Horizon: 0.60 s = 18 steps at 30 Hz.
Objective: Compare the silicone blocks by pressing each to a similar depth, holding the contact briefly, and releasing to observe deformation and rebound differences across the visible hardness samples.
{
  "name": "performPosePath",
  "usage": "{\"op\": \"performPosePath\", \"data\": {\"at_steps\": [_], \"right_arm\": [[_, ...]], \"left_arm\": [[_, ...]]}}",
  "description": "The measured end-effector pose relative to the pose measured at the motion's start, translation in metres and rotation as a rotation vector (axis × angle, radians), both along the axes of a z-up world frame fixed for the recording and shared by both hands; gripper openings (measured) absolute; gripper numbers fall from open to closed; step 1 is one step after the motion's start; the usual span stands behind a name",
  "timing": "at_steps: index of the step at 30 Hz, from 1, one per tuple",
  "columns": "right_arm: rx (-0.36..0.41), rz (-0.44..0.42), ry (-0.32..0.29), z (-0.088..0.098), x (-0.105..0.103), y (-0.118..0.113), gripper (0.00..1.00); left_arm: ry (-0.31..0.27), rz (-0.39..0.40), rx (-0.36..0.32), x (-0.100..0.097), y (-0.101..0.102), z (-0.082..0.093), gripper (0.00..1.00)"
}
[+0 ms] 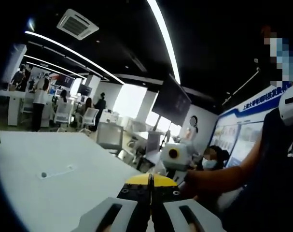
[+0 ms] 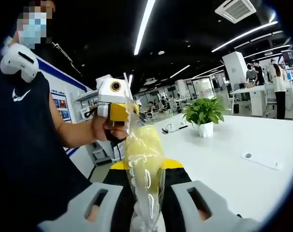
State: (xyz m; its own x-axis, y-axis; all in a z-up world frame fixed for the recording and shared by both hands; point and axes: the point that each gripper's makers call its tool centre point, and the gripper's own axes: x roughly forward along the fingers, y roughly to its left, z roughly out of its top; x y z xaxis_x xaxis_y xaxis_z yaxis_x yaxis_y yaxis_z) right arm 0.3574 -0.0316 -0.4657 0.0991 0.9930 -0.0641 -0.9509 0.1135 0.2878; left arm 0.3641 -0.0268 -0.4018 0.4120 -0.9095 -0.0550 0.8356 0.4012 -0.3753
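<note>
Yellow silicone block in clear wrapper, upright between claw jaws

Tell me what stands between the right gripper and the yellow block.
A clear plastic bag: it wraps the yellow block, and the right gripper is closed on the bag, so plastic film lies between its jaws and the block.

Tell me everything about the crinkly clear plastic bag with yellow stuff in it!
The clear crinkly plastic bag with yellow contents stands nearly upright between the right gripper's grey jaws, which pinch its lower part. It is shiny and wrinkled. Its thin top reaches up to the left gripper, a white and yellow tool in a person's hand. What the yellow contents are cannot be told.
</note>
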Motion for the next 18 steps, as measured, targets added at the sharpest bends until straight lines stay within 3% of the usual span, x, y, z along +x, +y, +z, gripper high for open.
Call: {"op": "performPosePath", "data": {"at_steps": [4, 9, 15, 18], "right_arm": [[-0.020, -0.034, -0.020, -0.003, 0.004, 0.003, 0.19], [-0.011, -0.078, -0.021, -0.007, 0.007, -0.001, 0.39], [0.018, -0.216, -0.068, -0.002, 0.029, -0.017, 0.79], [-0.027, -0.259, -0.102, -0.006, 0.035, -0.025, 0.92]], "left_arm": [[-0.003, -0.012, -0.003, -0.001, 0.000, 0.001, 0.00], [0.016, -0.018, 0.016, 0.003, 0.000, -0.008, 0.00], [0.043, -0.007, -0.010, 0.007, 0.001, -0.010, 0.00], [0.050, -0.004, -0.023, 0.009, 0.002, -0.009, 0.00]]}}
